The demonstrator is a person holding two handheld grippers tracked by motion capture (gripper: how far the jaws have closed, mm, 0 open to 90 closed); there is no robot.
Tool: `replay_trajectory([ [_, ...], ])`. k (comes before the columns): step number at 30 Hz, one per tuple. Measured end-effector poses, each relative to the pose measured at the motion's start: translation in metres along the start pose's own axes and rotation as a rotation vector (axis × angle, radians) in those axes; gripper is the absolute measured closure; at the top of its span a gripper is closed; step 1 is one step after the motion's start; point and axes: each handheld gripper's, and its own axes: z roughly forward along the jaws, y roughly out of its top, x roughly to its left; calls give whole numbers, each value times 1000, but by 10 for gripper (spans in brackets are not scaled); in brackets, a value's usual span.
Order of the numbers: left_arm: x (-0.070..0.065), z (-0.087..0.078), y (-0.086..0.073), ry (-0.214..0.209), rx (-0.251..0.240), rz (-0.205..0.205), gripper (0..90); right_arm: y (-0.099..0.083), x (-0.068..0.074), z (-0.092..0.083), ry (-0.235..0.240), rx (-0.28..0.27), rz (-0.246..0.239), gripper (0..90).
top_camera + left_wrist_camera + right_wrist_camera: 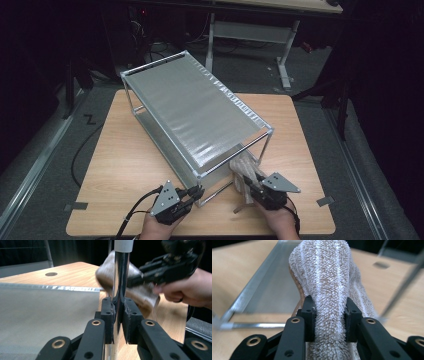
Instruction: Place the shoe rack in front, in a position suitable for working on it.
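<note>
Towel (245,172), pale and nubbly, hangs bunched from the right gripper (257,189) at the near right end of the rack (195,112), just beside the rack's front corner and above the wooden table (125,160). From the high view the rack reads whole: a chrome frame set on a slant across the table, with a grey mesh top shelf and a lower shelf beneath it, both bare as far as can be seen, though the top shelf hides much of the lower one. That view gives the two hands at the near edge but not how the jaws stand. The right gripper view settles it for the right gripper (329,315): its jaws are pressed into the towel (324,277) from both sides, the pile bulging out between and above them, and behind the cloth lie the lower shelf and its bright rail, blurred. The left gripper view shows what the high one cannot: the left gripper (117,312) is clamped tight on the rack's upright post (121,277), pads flat against the chrome on each side, with the mesh of the lower shelf stretching away to the left. Past the post that same view catches the towel (140,295) and the right hand (185,290) with its gripper, off the table surface. In the high view the left gripper (192,196) sits at the rack's near corner.
</note>
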Motion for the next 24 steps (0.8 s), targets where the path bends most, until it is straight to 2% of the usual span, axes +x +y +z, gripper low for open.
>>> replay_trajectory([
  [6,0,1,0,-4,-2,-3,801,11,-9,-24,-69,-139,26,688],
  [12,0,1,0,0,-1,0,802,29,-6,-52,-86,-276,25,687],
  [18,-1,1,0,-1,-4,-1,802,54,5,-72,-69,-386,-2,685],
  [24,-2,3,-1,-6,-8,2,801,78,25,-68,-6,-453,-24,681],
])
